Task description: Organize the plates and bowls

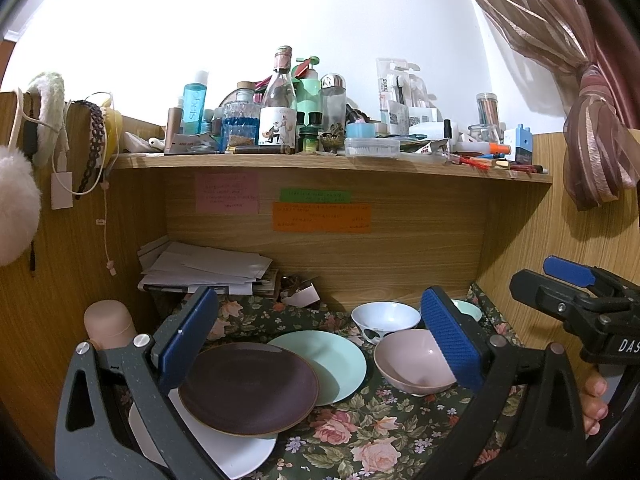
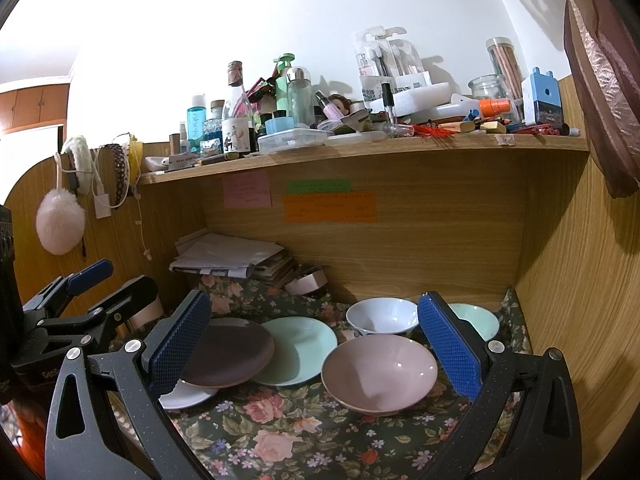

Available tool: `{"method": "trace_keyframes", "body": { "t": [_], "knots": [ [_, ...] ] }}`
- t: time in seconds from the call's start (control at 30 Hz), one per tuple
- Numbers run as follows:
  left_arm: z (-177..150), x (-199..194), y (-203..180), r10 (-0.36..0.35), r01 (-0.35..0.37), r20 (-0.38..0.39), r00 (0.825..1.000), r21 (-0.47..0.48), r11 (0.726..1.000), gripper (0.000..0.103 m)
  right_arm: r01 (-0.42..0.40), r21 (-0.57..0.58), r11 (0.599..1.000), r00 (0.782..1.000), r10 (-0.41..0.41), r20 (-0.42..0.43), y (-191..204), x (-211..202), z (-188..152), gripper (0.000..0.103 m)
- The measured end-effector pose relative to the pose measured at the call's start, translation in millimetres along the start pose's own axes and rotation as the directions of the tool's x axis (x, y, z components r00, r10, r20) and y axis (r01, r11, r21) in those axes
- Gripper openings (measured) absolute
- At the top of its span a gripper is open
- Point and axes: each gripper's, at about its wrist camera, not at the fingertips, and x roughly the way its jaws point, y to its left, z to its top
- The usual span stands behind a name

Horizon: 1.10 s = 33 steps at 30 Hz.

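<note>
On the floral cloth [image 2: 280, 440], three plates are overlapped at about nine o'clock: a dark brown plate [image 1: 248, 390] is laid across a white plate [image 1: 224, 452] and the rim of a mint plate [image 1: 332, 364]. A pink bowl [image 2: 378, 374] is seen at the centre, with a white bowl [image 2: 382, 316] just behind it at twelve o'clock and a mint bowl [image 2: 478, 318] at two o'clock. The left gripper [image 1: 320, 344] is spread wide and empty; the right gripper [image 2: 316, 348] is likewise held apart, nothing pinched.
</note>
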Motion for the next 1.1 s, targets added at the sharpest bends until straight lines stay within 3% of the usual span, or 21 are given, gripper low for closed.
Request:
{"method": "trace_keyframes", "body": {
  "t": [0.37,0.63,0.83,1.1],
  "knots": [
    [-5,13,9,0.008,-0.008,-0.029,1.0,-0.008,1.0,0.103,-0.015,0.004,1.0,0.998,0.016,-0.061,5,23,-5,0.103],
    [-26,37,34,0.023,-0.029,-0.126,0.992,-0.042,0.999,0.103,-0.058,-0.009,0.998,0.987,0.056,-0.15,17,58,-20,0.103],
    [-49,57,68,0.095,-0.11,-0.212,0.973,-0.06,0.992,0.103,-0.11,-0.013,0.994,0.968,0.105,-0.227,28,92,-35,0.103],
    [-83,81,116,0.177,-0.211,-0.33,0.927,-0.07,0.975,0.103,-0.179,-0.052,0.982,0.929,0.151,-0.339,49,140,-55,0.103]
  ]
}}
